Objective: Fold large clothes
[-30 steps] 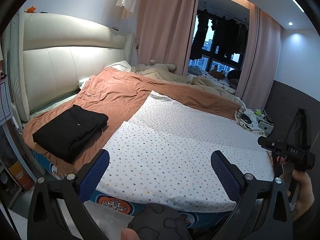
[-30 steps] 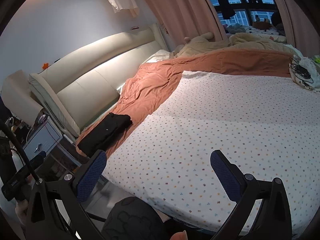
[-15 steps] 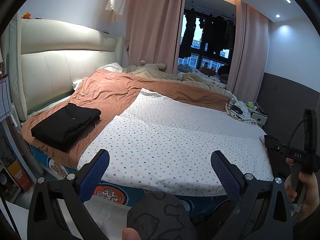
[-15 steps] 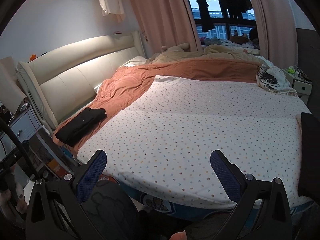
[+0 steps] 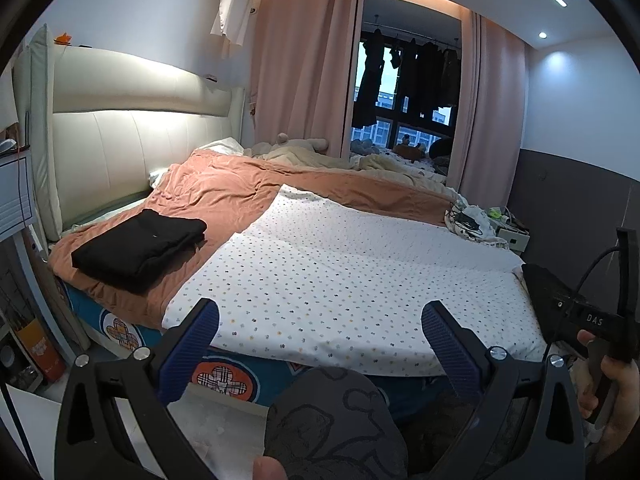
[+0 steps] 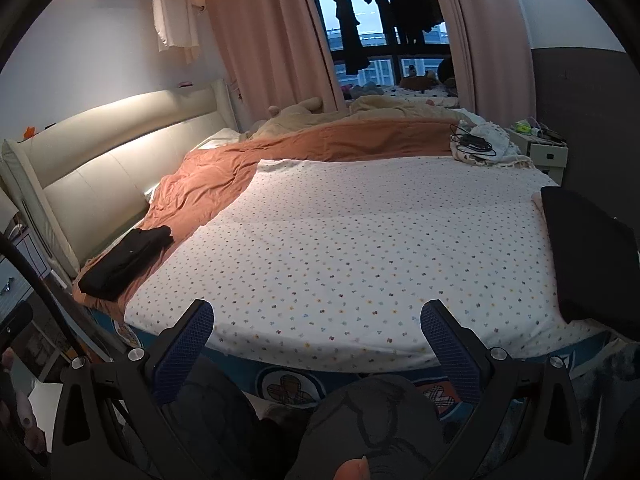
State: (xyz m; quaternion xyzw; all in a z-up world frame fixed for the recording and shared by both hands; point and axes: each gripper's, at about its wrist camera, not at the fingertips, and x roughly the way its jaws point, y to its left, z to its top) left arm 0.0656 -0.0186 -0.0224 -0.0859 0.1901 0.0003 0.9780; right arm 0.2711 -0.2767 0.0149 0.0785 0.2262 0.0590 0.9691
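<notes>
A folded black garment (image 5: 140, 246) lies on the orange blanket (image 5: 224, 196) at the bed's left side; it also shows in the right wrist view (image 6: 128, 258). Another dark garment (image 6: 588, 256) lies at the bed's right edge. My left gripper (image 5: 320, 338) is open and empty, held off the front edge of the white dotted sheet (image 5: 352, 276). My right gripper (image 6: 316, 334) is open and empty, also short of the sheet's front edge (image 6: 360, 248). The right gripper's body (image 5: 588, 316) shows at the right of the left wrist view, held in a hand.
A padded headboard (image 5: 120, 148) runs along the left. A cream duvet (image 5: 320, 158) and a pile of cloth with cables (image 6: 480, 144) lie at the far side. A bedside cabinet (image 6: 540, 152) stands at the far right. Curtains (image 5: 296, 64) flank a window with hanging clothes.
Both grippers have drawn back and lowered from the bed, so more of its front edge and side shows. The dark garment at the right edge has come into the right wrist view.
</notes>
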